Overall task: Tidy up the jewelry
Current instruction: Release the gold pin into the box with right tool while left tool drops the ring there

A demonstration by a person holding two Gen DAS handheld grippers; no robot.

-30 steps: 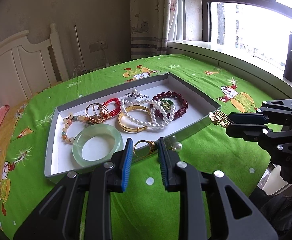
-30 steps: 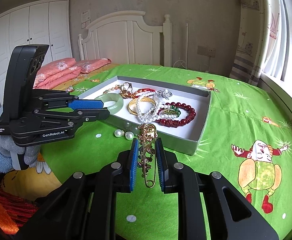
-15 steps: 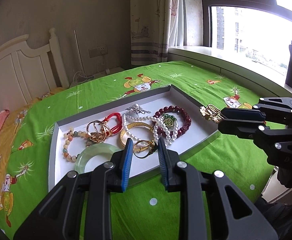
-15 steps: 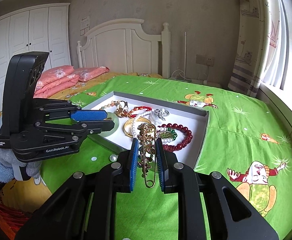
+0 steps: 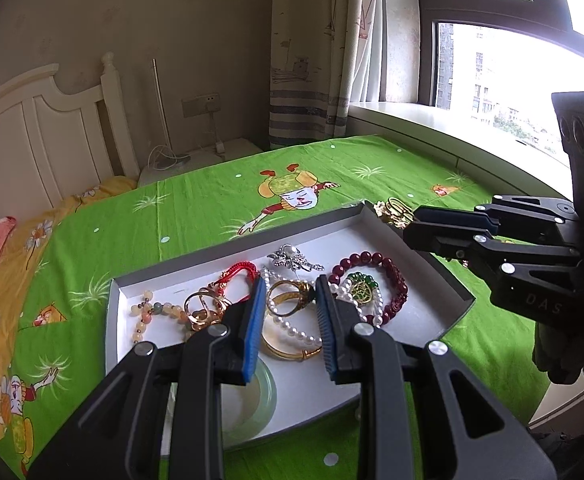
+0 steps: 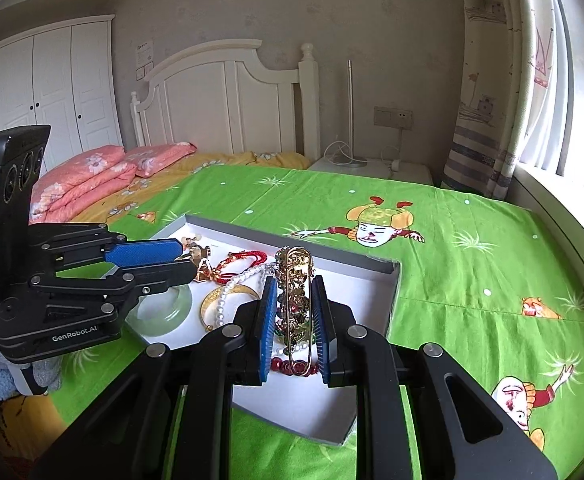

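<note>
Room: We see a bedroom with a white headboard (image 6: 228,92), a white wardrobe (image 6: 52,88) and pink pillows (image 6: 104,176).
Bed cover: The green sheet (image 6: 471,248) has cartoon people on it.
Left view, tray: A flat gray tray (image 5: 457,292) with a white floor lies on the green sheet, under both tools.
Left view, left gripper: Our left gripper (image 5: 288,320) has a gold ring (image 5: 290,300) clamped between its 2 blue pads, up over the tray.
Left view, in the tray: We see a red bead bracelet (image 5: 375,280), a string of pearls (image 5: 292,328), a gold bangle (image 5: 288,350), a red cord bracelet (image 5: 240,274), a silver brooch (image 5: 293,260), a bracelet of pale mixed beads (image 5: 148,312) and part of a pale green bangle (image 5: 262,396).
Left view, right gripper: Our right gripper (image 5: 401,216) comes in from the right and holds something gold over the tray's far corner.
Right view, right gripper: It squeezes a big gold safety-pin brooch (image 6: 295,296), which stands upright between its 2 blue pads, over the tray.
Right view, left gripper: It is on the left side, above the pale green bangle. We cannot see the ring from here.
Right view, hand: A hand in a fuzzy blue and gray glove (image 6: 8,372) holds the left tool.
</note>
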